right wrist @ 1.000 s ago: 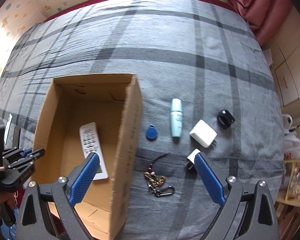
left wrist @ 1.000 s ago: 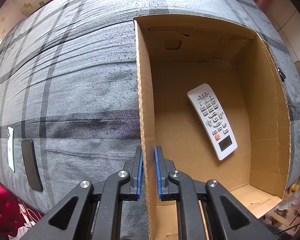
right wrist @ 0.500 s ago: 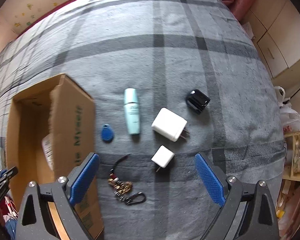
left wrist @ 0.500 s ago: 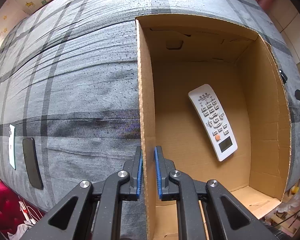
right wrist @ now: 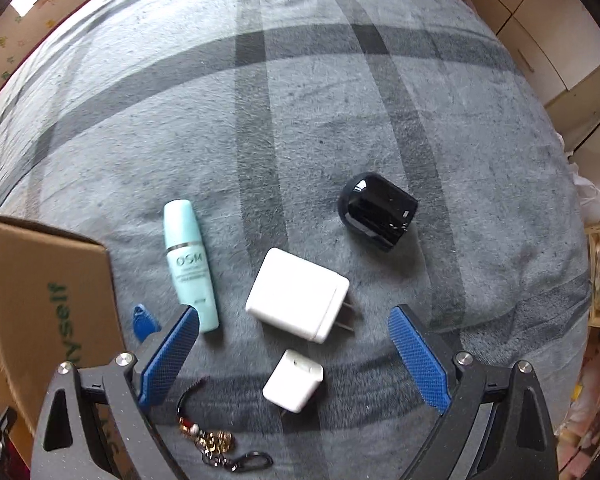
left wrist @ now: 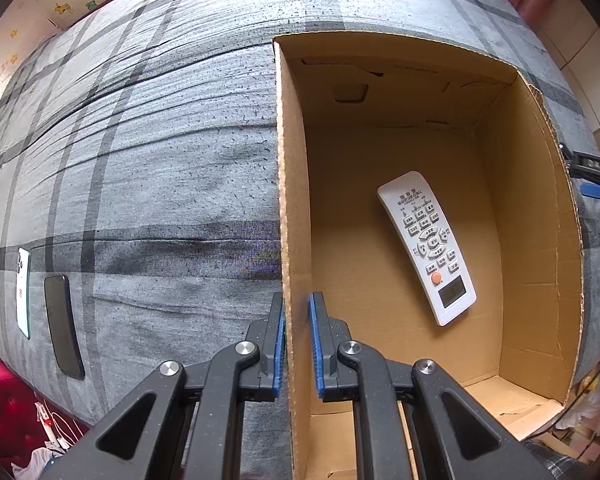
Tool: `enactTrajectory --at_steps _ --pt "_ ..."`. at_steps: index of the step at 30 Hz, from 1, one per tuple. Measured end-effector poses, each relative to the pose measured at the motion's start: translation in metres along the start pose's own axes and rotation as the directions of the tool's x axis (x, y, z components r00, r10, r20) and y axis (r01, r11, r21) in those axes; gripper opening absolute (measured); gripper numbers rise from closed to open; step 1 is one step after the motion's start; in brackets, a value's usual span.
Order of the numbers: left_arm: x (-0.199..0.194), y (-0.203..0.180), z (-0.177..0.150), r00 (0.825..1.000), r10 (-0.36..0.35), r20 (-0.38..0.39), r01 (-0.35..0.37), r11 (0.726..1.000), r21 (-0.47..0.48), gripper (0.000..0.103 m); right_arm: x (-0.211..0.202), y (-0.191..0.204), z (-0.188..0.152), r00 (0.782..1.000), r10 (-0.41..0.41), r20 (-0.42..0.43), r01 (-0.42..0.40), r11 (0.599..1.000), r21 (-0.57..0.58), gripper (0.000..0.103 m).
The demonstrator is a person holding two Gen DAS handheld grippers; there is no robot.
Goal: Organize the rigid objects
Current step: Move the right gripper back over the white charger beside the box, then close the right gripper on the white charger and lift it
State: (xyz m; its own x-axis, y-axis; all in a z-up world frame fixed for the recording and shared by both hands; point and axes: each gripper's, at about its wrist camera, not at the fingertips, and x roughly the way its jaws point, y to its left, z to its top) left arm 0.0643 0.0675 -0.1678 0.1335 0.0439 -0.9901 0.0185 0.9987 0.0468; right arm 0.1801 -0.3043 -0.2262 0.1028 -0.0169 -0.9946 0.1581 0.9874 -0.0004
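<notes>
A cardboard box (left wrist: 540, 240) sits on a grey plaid bed (left wrist: 160, 160), its left wall clamped by the left gripper (left wrist: 296, 340), a white remote (left wrist: 428, 246) lying inside. Right of the box, the right gripper (right wrist: 294, 354) hangs wide open, grasping nothing, above two white chargers (right wrist: 298, 300), near a teal bottle (right wrist: 189, 264), black adapter (right wrist: 378, 210), blue fob (right wrist: 142, 322) and keyring (right wrist: 216, 444).

Both wrist views look straight down at close range, sharing the cardboard box (left wrist: 540, 240) wall.
</notes>
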Motion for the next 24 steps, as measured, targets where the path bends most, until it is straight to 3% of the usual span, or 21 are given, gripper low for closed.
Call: enactTrajectory --at_steps 19,24 --pt "-0.001 0.0 -0.001 1.0 -0.003 0.006 0.003 1.0 0.003 0.012 0.024 -0.005 0.017 0.999 0.007 -0.042 -0.005 0.998 0.062 0.093" --pt "-0.002 -0.001 -0.001 1.0 -0.003 0.006 0.003 1.0 0.009 0.012 0.027 -0.01 0.018 0.998 0.02 -0.062 -0.014 0.995 0.095 0.085"
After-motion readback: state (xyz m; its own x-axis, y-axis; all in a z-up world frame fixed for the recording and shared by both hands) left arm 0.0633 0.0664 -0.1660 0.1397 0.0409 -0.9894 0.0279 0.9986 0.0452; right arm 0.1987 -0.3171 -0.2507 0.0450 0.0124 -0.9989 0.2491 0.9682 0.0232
